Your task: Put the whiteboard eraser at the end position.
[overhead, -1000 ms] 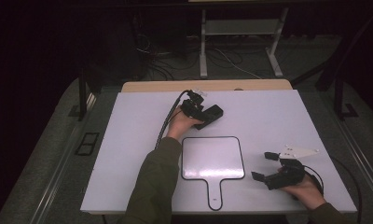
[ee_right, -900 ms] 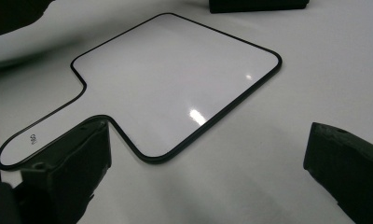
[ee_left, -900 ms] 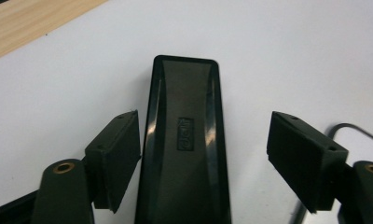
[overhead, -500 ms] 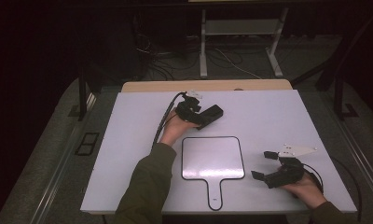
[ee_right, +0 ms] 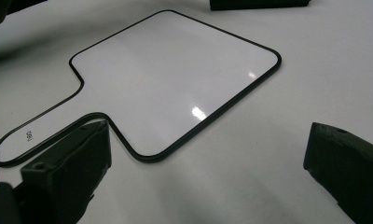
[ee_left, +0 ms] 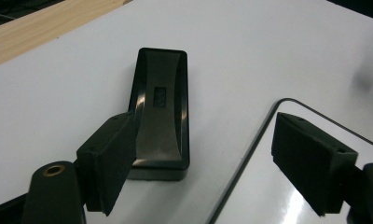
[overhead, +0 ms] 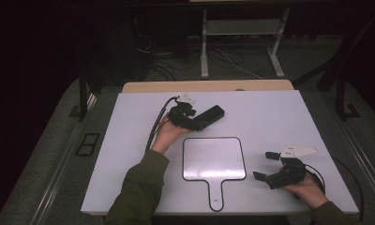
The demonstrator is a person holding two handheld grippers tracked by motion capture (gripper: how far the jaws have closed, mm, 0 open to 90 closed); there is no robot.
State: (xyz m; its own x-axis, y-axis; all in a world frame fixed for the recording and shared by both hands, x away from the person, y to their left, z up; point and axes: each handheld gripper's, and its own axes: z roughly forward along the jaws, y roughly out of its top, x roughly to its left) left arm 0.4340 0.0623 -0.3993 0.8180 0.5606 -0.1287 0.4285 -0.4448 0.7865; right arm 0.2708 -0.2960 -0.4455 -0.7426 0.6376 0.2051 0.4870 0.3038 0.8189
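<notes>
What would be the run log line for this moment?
left claw: just opening, eraser released on table | right claw: open, empty | paddle whiteboard: flat, untouched

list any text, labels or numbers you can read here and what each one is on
Small dark mark on the handle of the paddle-shaped whiteboard: too small and blurred to read.
Small embossed rectangle on top of the black eraser: a logo or label perhaps, not legible.
There is no other writing; the board's writing face is blank.
</notes>
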